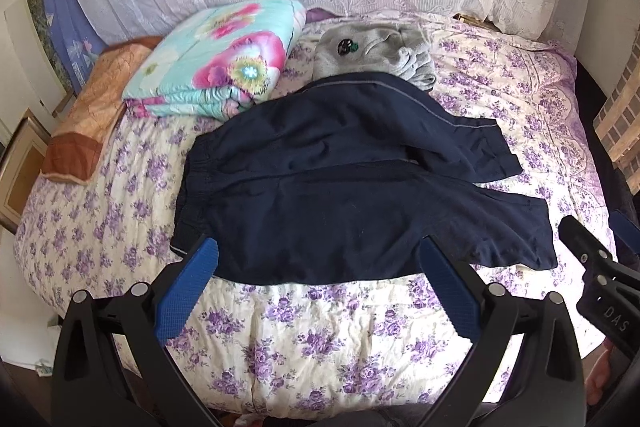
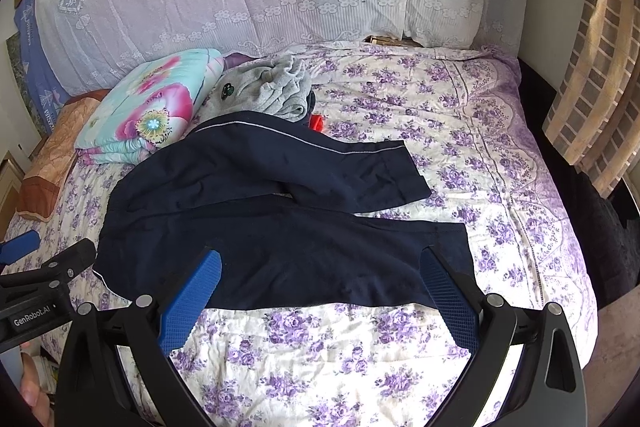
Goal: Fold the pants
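navy pants (image 1: pixel 340 187) are spread on the bed (image 1: pixel 320 327) with legs splayed apart, both the left gripper (image 1: pixel 318 283) and right gripper (image 2: pixel 318 291) spread wide and empty above the near edge, so a shallow pinch probably bunches just one layer.

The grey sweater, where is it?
The grey sweater lies at the back of the bed, right of the flowery folded blanket, just behind the navy pants.

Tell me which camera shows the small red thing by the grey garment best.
The right wrist view: the red item peeks out beside the grey garment, past the navy pants. The left wrist view does not show it.
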### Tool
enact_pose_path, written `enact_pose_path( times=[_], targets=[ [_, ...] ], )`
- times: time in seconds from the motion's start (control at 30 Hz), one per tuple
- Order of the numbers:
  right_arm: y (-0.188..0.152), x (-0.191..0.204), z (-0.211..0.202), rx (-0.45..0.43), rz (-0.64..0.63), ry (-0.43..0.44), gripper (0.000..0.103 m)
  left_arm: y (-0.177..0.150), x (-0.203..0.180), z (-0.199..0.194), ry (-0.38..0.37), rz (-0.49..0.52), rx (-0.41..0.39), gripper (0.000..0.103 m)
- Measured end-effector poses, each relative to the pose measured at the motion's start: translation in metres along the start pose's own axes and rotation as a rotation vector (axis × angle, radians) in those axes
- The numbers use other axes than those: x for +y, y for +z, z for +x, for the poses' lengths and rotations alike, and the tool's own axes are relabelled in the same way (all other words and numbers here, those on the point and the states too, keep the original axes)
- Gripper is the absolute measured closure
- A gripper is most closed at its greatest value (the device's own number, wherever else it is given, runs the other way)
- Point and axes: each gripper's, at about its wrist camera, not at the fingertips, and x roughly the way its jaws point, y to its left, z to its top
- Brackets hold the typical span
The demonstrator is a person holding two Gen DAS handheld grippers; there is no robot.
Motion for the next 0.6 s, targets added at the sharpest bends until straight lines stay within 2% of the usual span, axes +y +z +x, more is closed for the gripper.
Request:
enact_pose_path(
  times=[0.03, 0.13, 0.23, 0.3, 0.4, 0.57, 0.6],
  targets=[
    [-0.002, -0.004, 0.007, 0.010, 0.006, -0.014, 0.004, -0.001, 0.008, 0.010, -0.017, -0.030, 0.035, 0.005],
    [-0.011, -0.021, 0.033, 0.064, 0.025, -0.050, 0.004, -0.017, 0.049, 0.062, -0.051, -0.193, 0.204, 0.005],
    [-0.027, -0.042, 0.063, 0.153, 0.055, -0.102, 0.004, -0.042, 0.094, 0.112, -0.026, -0.339, 0.322, 0.005],
    [-0.039, -0.057, 0.080, 0.205, 0.078, -0.136, 0.004, -0.055, 0.129, 0.143, -0.027, -0.440, 0.371, 0.005],
    [-0.053, -0.074, 0.100, 0.256, 0.096, -0.177, 0.004, -0.063, 0.173, 0.190, -0.095, -0.593, 0.443, 0.005],
    [-0.068, -0.098, 0.124, 0.313, 0.123, -0.237, 0.004, -0.062, 0.215, 0.248, -0.127, -0.730, 0.503, 0.005],
    [-0.071, -0.103, 0.126, 0.323, 0.130, -0.244, 0.004, -0.061, 0.221, 0.256, -0.155, -0.761, 0.499, 0.005]
  ],
)
